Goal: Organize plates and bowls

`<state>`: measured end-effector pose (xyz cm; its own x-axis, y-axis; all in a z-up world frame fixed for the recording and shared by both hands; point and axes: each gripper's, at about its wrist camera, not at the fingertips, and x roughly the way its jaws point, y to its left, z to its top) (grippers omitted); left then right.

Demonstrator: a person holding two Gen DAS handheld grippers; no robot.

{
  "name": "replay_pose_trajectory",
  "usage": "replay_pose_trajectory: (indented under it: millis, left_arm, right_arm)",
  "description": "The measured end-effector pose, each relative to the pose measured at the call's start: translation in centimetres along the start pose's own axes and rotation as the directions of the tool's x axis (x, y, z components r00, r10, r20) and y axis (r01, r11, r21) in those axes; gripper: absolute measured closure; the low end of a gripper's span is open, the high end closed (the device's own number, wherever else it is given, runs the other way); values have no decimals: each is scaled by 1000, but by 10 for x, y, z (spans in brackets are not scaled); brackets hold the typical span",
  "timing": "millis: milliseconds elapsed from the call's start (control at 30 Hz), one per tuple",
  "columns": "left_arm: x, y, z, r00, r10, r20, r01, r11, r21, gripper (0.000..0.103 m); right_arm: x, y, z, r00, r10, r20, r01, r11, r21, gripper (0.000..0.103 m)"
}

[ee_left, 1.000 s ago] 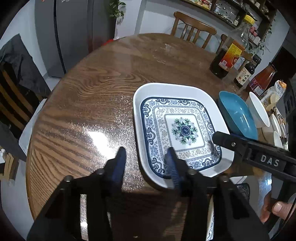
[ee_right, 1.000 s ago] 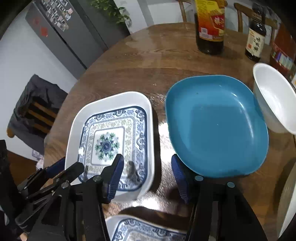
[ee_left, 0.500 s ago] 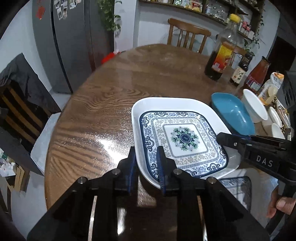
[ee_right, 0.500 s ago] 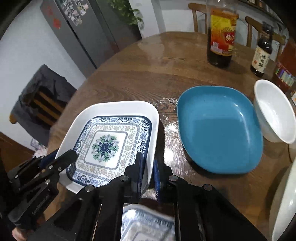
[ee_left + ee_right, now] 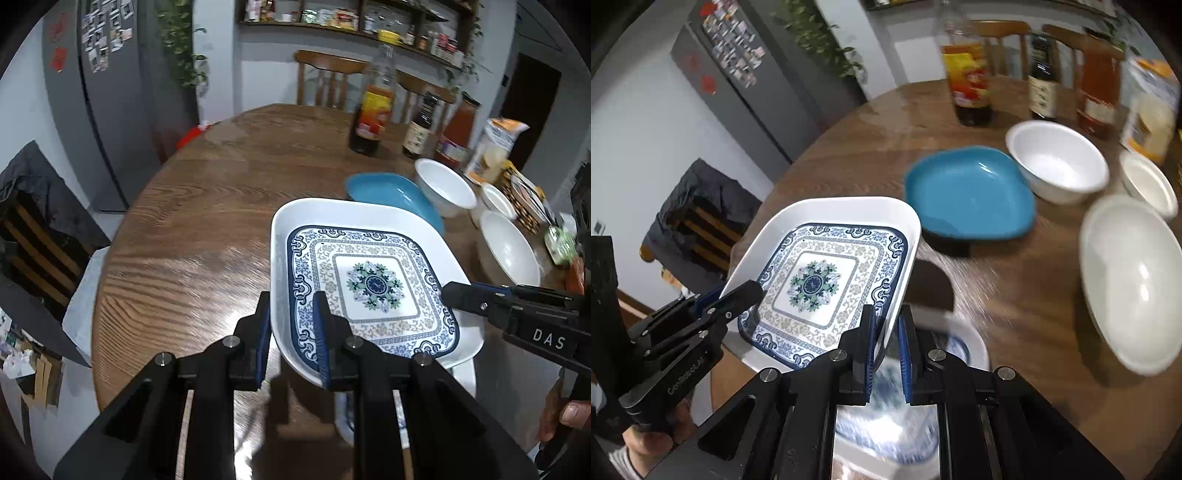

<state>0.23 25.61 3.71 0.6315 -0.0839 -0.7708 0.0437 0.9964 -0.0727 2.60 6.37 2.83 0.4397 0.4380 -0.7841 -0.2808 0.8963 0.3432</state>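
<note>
A square white plate with a blue floral pattern [image 5: 373, 284] is held in the air above the round wooden table [image 5: 207, 221]. My left gripper [image 5: 291, 314] is shut on its left rim. My right gripper [image 5: 886, 325] is shut on its right rim; the plate also shows in the right wrist view [image 5: 820, 280]. A second patterned plate [image 5: 945, 343] lies on the table under the held one, mostly hidden. A blue square plate [image 5: 971, 195] lies beyond, with a white bowl [image 5: 1056, 162] beside it.
Two more white bowls [image 5: 1134, 273] [image 5: 1148, 181] sit at the right. Sauce bottles [image 5: 369, 118] and snack bags [image 5: 495, 144] stand at the back right. Wooden chairs [image 5: 325, 81] are behind the table. A grey fridge [image 5: 110, 92] stands at the left.
Both grippers closed on the patterned plate's opposite rims and lifted it off the table; it now tilts above the second patterned plate.
</note>
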Motion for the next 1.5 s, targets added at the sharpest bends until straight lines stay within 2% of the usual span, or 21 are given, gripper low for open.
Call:
replay_pose_trajectory:
  millis: [167, 367, 633, 833, 967, 1233, 1267, 1300, 1333, 1400, 1433, 1500]
  left_arm:
    - [5, -18, -17, 998, -41, -42, 42, 999, 34, 83]
    - [10, -29, -32, 996, -48, -69, 53, 996, 67, 84]
    - [17, -34, -46, 992, -63, -113, 69, 996, 55, 83]
    - [24, -37, -52, 988, -44, -146, 54, 996, 64, 82]
    - [27, -39, -55, 987, -33, -156, 44, 997, 68, 83]
    - [20, -40, -54, 993, -9, -119, 20, 996, 89, 80]
    - [18, -39, -53, 993, -12, -115, 22, 996, 85, 75]
    - [17, -38, -51, 994, -12, -110, 21, 997, 80, 66]
    - [16, -38, -50, 995, -8, -104, 16, 997, 76, 62]
    - [13, -38, -48, 996, 2, -85, 5, 997, 77, 52]
    - [11, -38, -46, 997, 5, -77, 1, 997, 78, 50]
    - [9, -38, -42, 998, 10, -64, -6, 997, 75, 38]
  right_arm:
    - [-7, -13, -27, 999, -14, -32, 16, 999, 38, 88]
    - [-6, -16, -50, 996, -54, -65, 56, 998, 28, 88]
    - [-3, -15, -54, 989, -116, -88, 114, 993, -30, 88]
    - [-2, -6, -56, 981, -183, -72, 175, 979, -102, 88]
    - [-1, -8, -57, 978, -191, -78, 182, 977, -112, 88]
    - [-11, -8, -57, 975, -213, -61, 206, 972, -112, 87]
    - [-15, -9, -55, 977, -208, -48, 202, 974, -107, 86]
    - [-17, -9, -53, 978, -204, -40, 199, 975, -100, 80]
    - [-19, -10, -52, 980, -198, -31, 194, 977, -93, 75]
    - [-25, -13, -48, 985, -172, -15, 170, 983, -70, 52]
    - [-27, -14, -46, 987, -157, -8, 157, 986, -56, 48]
    - [-32, -18, -42, 992, -125, 7, 125, 992, -26, 43]
